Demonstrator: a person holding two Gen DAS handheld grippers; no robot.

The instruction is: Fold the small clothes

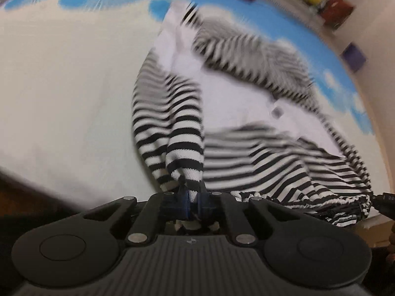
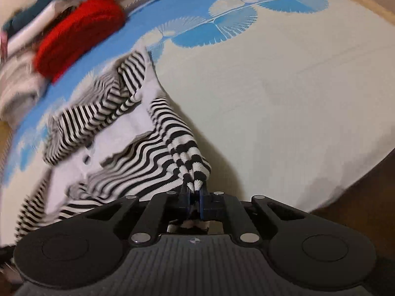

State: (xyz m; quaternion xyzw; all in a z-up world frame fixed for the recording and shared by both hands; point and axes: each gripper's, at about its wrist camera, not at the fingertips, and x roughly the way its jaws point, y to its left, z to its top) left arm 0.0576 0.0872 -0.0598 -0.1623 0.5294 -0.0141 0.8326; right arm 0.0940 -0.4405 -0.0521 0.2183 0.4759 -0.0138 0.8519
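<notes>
Careful, you are pinching the striped garment in both the left gripper and the right gripper, so pulling unevenly risks slipping thin bunched cloth free.

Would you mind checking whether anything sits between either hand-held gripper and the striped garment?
Nothing visible does. The left hand-held gripper and the right hand-held gripper are each already shut on a bunched edge of the striped garment. The red item lies beyond it.

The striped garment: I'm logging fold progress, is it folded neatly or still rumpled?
Rumpled. The striped garment lies bunched on the bedcover, white inside showing, each tool pinching an edge.
</notes>
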